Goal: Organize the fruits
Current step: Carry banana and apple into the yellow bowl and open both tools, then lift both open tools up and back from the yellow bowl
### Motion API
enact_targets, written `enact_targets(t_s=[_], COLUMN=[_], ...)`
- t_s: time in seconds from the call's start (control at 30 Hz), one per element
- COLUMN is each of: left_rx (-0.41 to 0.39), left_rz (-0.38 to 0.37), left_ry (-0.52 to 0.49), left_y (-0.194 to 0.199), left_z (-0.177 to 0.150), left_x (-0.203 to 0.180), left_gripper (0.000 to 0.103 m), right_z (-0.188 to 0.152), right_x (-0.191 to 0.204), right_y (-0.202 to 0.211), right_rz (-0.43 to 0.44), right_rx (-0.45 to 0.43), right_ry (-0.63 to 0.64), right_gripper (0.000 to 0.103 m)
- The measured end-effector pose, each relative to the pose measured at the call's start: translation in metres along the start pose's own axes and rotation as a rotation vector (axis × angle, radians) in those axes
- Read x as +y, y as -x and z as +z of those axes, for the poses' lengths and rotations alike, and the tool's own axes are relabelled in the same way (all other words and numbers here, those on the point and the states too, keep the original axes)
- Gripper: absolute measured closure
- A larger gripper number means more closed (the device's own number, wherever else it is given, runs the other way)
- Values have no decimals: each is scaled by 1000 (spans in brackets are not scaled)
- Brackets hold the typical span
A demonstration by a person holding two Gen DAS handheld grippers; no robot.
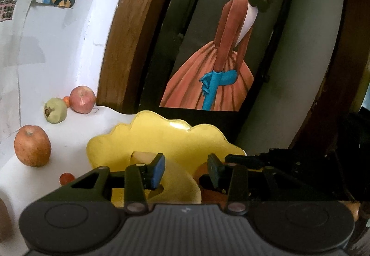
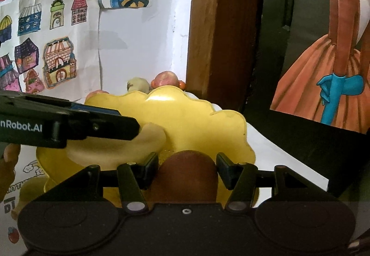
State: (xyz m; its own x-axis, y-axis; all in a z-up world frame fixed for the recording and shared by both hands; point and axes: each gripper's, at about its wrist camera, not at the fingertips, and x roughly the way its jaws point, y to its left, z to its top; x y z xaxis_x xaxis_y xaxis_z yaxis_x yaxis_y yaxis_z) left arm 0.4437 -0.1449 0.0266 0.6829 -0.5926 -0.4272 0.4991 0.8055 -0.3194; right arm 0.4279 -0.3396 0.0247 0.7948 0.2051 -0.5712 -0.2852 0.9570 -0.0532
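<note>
Right claw point(image 2: 187, 169) grips brown fruit point(image 2: 187, 177) over yellow plate point(image 2: 196, 117).

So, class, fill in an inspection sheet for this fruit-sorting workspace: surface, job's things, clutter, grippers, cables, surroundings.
Surface: white tabletop.
Job's things: yellow plate holding a banana; two apples, a green fruit and a small red fruit off the plate.
Clutter: nothing seen.
Grippers: left gripper open over the plate; right gripper around a brown fruit.
Cables: nothing seen.
Surroundings: drawings on the wall, wooden frame, painting.
</note>
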Motion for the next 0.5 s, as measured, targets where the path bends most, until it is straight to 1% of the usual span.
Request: enact_targets(t_s=[0.13,0.23,0.3,0.33,0.4,0.43,0.5], left_rx=[-28,-49,-66,-76,-99,-110,-137], left_rz=[2,5,9,12,20,25,32], left_ry=[10,6,3,1,-5,-7,-14], left_y=[8,17,24,29,41,46,60], left_z=[2,3,4,3,2,2,1], left_x=[0,-3,-7,-8,-12,-13,-17], left_gripper=[50,45,38,36,25,22,14], right_z=[1,1,2,2,3,3,2], right_x=[4,7,9,10,13,13,17], right_y=[9,19,28,34,46,52,67], right_rz=[-5,-13,-18,-22,-33,-37,-46], right_rx=[-24,-46,-68,-80,-108,-121,-149], right_ry=[6,13,14,15,17,17,16], right_gripper=[44,41,36,35,29,28,22])
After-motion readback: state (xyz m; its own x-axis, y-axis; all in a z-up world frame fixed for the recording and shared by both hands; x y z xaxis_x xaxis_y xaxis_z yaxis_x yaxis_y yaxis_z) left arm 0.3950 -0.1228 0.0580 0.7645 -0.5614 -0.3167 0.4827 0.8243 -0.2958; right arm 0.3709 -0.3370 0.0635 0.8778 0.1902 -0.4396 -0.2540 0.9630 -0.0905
